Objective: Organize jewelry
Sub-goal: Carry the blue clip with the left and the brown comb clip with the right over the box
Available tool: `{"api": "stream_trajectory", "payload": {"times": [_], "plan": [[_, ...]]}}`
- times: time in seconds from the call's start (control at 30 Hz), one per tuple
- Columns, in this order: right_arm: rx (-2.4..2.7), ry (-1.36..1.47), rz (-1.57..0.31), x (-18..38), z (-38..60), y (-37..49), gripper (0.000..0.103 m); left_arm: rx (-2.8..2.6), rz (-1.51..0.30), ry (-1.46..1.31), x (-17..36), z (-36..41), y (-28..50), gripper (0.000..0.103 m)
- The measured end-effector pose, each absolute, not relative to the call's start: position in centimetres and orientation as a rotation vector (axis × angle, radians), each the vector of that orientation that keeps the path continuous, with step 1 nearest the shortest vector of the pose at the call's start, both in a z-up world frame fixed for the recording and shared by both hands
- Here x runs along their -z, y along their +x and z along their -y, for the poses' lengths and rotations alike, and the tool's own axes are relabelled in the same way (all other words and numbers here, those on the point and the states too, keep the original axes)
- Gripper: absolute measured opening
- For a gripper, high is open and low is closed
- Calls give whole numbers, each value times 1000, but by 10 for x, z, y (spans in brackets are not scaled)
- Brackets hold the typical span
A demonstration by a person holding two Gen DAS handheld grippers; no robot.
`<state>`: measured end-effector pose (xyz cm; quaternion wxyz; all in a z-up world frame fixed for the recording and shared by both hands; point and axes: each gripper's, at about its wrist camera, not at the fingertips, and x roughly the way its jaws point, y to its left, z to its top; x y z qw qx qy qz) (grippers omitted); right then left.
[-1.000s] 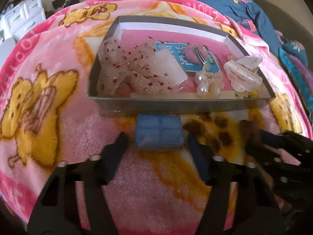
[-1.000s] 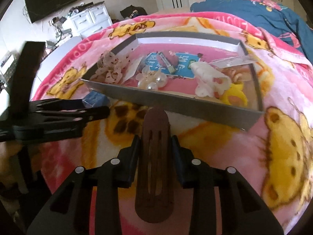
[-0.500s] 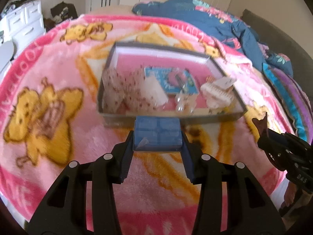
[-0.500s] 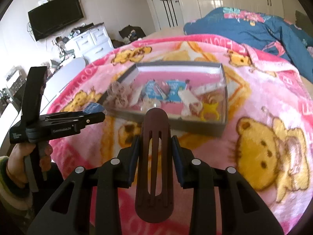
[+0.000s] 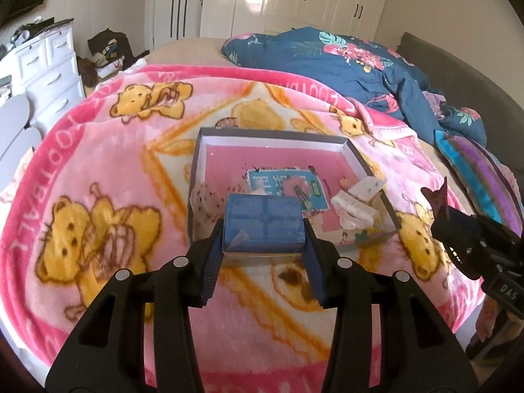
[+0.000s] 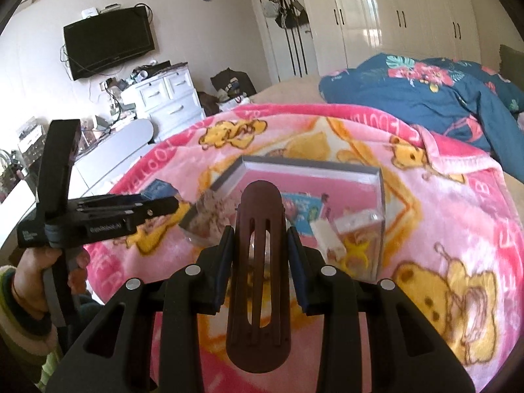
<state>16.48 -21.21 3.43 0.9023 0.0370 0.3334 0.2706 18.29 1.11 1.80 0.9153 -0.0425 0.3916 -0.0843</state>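
My left gripper is shut on a small clear blue plastic box, held in the air above the pink blanket. My right gripper is shut on a dark brown hair clip that stands upright between the pads. Beyond both lies a shallow grey tray with a pink floor, holding a blue card, a white claw clip, a speckled fabric piece and a yellow clip. The right gripper also shows at the right edge of the left wrist view, and the left gripper at the left of the right wrist view.
The tray rests on a pink bear-print blanket spread over a bed. A dark blue floral duvet is heaped behind it. A white dresser and a wall-mounted television stand to the left; white wardrobes line the far wall.
Both grippers have risen with their objects, and the views have tilted up, so the tray looks smaller and farther and the room's walls have come into view.
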Motion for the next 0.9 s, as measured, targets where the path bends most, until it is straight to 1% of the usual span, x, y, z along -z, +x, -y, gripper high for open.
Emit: {"api": "stream_trajectory", "payload": {"times": [0.4,0.9], "plan": [[-542,72,-652,-46,200,193,31,184,-808,-80,-17,-5,209,36],[-488,88,-716,-14,202,234,31,194,-873,-90,18,-2,240,36]]}}
